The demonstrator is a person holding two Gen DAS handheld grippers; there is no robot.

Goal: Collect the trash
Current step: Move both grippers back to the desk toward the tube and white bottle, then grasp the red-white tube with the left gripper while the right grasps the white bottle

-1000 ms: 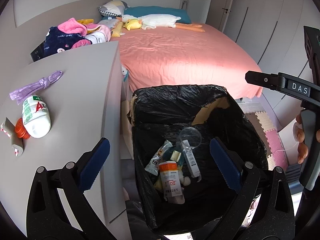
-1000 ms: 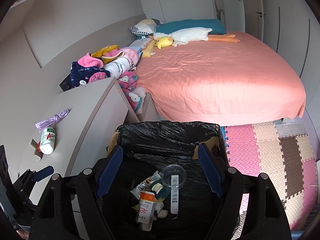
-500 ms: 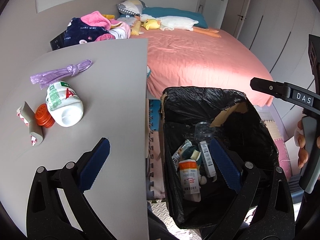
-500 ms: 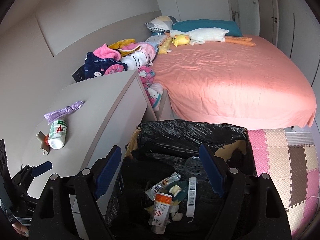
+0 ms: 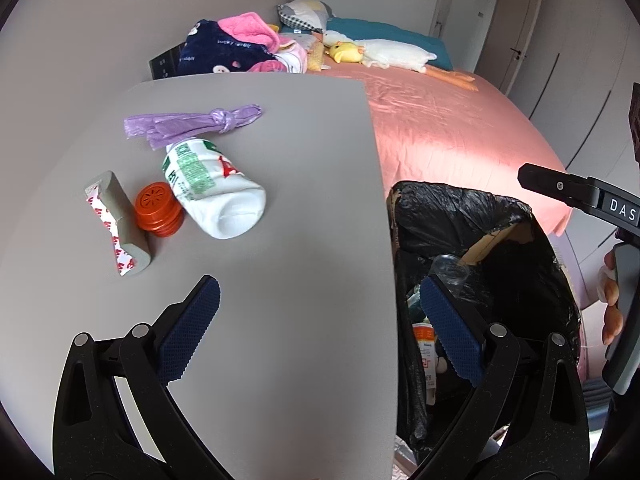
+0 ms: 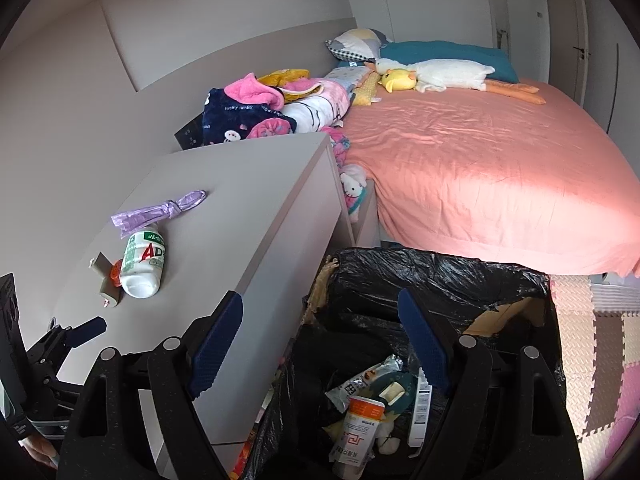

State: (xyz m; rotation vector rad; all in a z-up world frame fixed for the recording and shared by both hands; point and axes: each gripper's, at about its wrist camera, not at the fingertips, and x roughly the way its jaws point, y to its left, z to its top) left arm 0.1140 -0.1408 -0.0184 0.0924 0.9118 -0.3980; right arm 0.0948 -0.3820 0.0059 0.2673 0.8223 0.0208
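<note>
A bedroom is shown, with a pink-sheeted bed [image 6: 480, 168] at 1 o'clock in the right wrist view and a grey dresser top [image 5: 280, 240] filling the centre of the left wrist view. A heap of clothes [image 6: 272, 108] is piled between the dresser and the bed.

A bin lined with a black bag [image 6: 440, 280] is placed just beside the dresser's right edge, at 6 o'clock in the right wrist view. Inside it are seen an orange-capped white bottle [image 6: 362, 428], a foil wrapper [image 6: 360, 380], a narrow white box [image 6: 420, 408] and, in the left wrist view, a clear plastic cup [image 5: 450, 268]. A strip of brown cardboard [image 5: 496, 240] is exposed at the bag's rim.

On the dresser top, at 10 o'clock in the left wrist view, a white drink bottle [image 5: 216, 192] is laid on its side, with an orange cap [image 5: 158, 210] touching it and a grey wrapped strip [image 5: 118, 228] just beside the cap. A knotted purple bag [image 5: 192, 124] is laid beyond the bottle, its lower edge at the bottle's neck.

The left gripper [image 5: 320, 328] is held with its jaws spread wide and nothing between them; one finger is over the dresser top, the other over the bin. The right gripper [image 6: 320, 348] is likewise spread wide and empty, over the gap between dresser edge and bin.
</note>
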